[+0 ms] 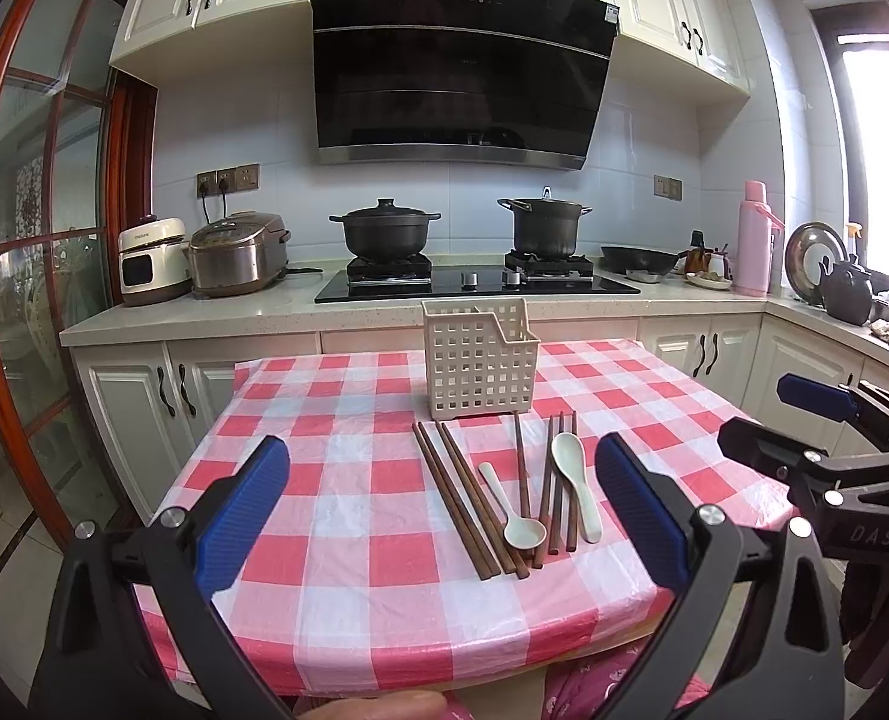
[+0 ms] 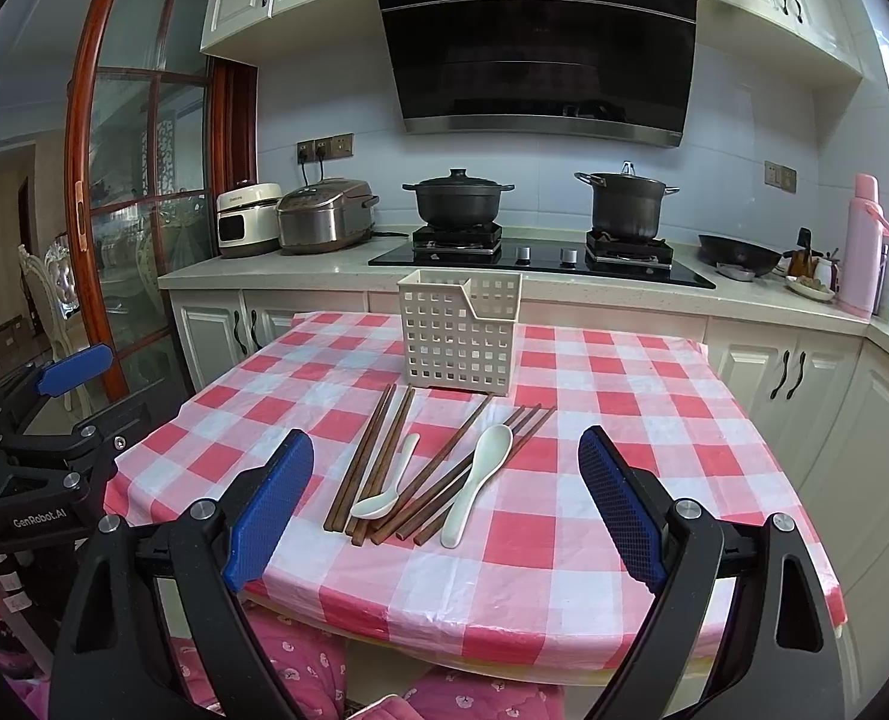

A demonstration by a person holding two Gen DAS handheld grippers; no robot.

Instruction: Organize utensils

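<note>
Right wrist view: empty-looking white basket behind chopsticks, spoons.

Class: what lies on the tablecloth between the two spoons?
Brown chopsticks lie between the small spoon and large spoon, clearest in the left wrist view.

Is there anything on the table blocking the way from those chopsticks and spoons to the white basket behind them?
Nothing visible does. The chopsticks and two spoons lie on bare checked cloth just in front of the basket, whose top is open. Both tools, left tool and right tool, hang open and empty nearer the table's front edge.
</note>
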